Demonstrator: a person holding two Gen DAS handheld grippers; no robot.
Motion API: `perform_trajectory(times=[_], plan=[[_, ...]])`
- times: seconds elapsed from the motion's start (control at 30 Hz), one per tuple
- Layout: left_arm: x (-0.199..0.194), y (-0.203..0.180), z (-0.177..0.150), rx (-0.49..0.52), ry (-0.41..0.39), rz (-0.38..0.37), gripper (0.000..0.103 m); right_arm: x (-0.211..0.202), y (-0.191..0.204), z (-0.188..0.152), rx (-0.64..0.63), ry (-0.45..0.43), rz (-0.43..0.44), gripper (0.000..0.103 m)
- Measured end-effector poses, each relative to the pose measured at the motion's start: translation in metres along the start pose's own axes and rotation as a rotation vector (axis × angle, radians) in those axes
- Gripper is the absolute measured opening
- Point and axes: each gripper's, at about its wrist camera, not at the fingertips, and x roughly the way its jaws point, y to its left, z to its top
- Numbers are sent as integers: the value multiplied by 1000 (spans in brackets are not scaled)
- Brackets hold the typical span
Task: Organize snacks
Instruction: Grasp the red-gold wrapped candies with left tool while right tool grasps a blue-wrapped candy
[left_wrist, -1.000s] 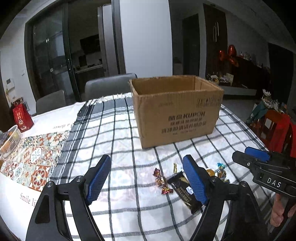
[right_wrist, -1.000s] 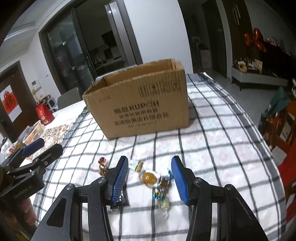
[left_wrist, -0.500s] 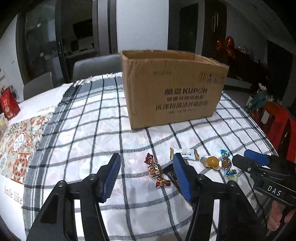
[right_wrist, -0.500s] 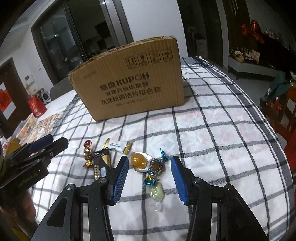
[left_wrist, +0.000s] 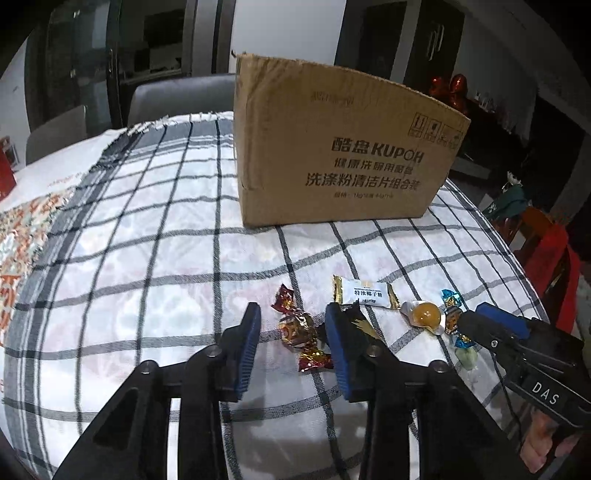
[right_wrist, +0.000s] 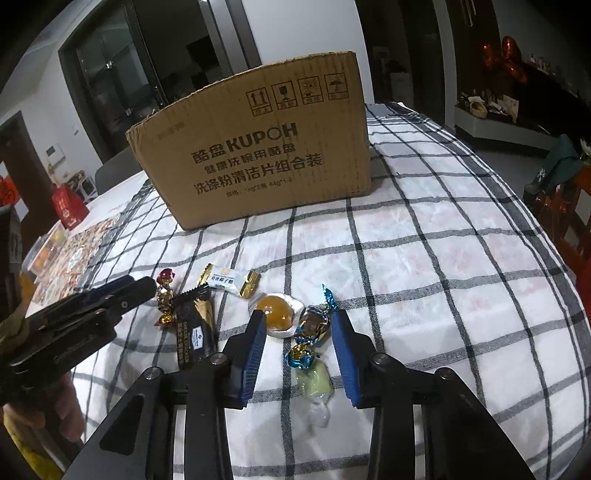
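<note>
Left wrist view: the left gripper is lowered over the checked tablecloth with its jaws closing around the red-and-gold wrapped candy; the pads do not yet press on it, so nothing is held. The black snack packet lies against the outer face of the right-hand finger, and the white coconut candy sits just beyond. Risk: the closing finger may snag the packet edge and drag it along, or catch only the twisted wrapper tail, in which case the candy probably slips free on the lift. The cardboard box, the likely destination, stands well apart at the back of the table. Right wrist view: the right gripper also has its jaws closing, bracketing the blue-and-brown foil candy, with the blue-and-green wrapped candy between the fingers nearer the camera; no pad contact is visible. The amber jelly cup touches or nearly touches the left-hand fingertip. Risk: the jaws may take two candies at once and hold neither firmly, or nudge the jelly cup aside. The left gripper works close by, so a collision between the tools appears possible.
</note>
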Motion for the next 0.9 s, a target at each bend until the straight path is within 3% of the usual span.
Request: perform_trajectory(times=[0.5,0.63,0.67,0.9], plan=[[21,3,-2,-63,51,-54,30,11,-3,0,15,19,5,27],[25,5,-3,-82,69,-76,22,12,-2,0,10,15,2,24],[26,6,-4,-87,68,-80,21,12,-2,0,5,15,-2,17],[17,2,-3,-71,45,-64,19,11,-3,0,8,9,6,14]])
